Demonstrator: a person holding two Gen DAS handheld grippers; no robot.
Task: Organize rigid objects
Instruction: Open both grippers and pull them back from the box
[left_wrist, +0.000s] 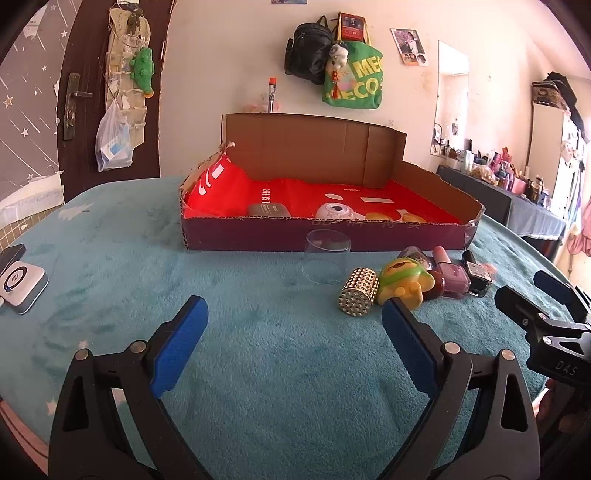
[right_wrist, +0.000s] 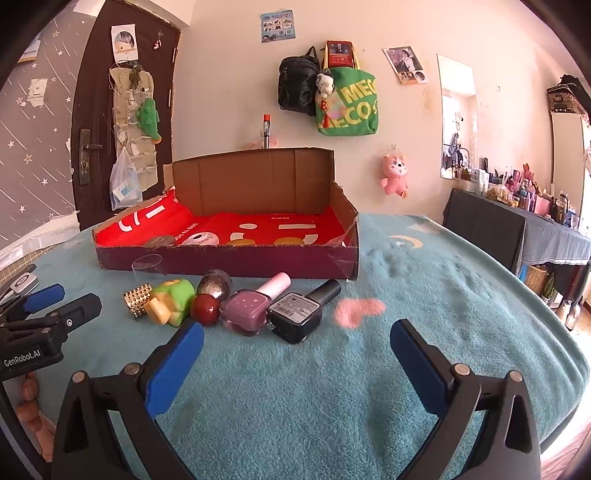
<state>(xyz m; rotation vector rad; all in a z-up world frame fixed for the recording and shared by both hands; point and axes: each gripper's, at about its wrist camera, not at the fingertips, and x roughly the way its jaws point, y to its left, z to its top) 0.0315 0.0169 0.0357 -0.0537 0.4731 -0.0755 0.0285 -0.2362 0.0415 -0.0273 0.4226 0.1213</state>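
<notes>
Surface: teal plush blanket (right_wrist: 332, 387) covers the round table; a pink heart patch (right_wrist: 358, 311) shows on it, just right of the row of small things.
Box: shallow cardboard box (left_wrist: 325, 236) lined with red printed sheet, back flap upright, sits toward the table's far edge; inside, near its front wall, lie a grey case (left_wrist: 268, 210), a white round item (left_wrist: 334, 211) and some yellow pieces I cannot identify.
Glass: clear tumbler (left_wrist: 327, 256) stands upright just in front of the box's front wall.
Row of small things: gold studded cylinder (left_wrist: 358, 296) on its side, then green-and-yellow toy figure (left_wrist: 402, 280), dark red ball (right_wrist: 205, 309), glittery round jar (right_wrist: 215, 283), mauve nail polish bottle (right_wrist: 255, 306) with pink cap, and black nail polish bottle (right_wrist: 303, 312) with black cap; they lie packed together, neighbours touching or nearly so, between the box and the table's near edge.
Left gripper (left_wrist: 294, 345): blue-padded fingers spread wide, nothing between them, low over bare blanket; its right fingertip sits just in front of the toy figure.
Right gripper (right_wrist: 297, 363): fingers likewise spread and empty, over the blanket just in front of the two polish bottles.
Table's left edge: white-and-grey flat device (left_wrist: 20, 286) with a round blue mark.
</notes>
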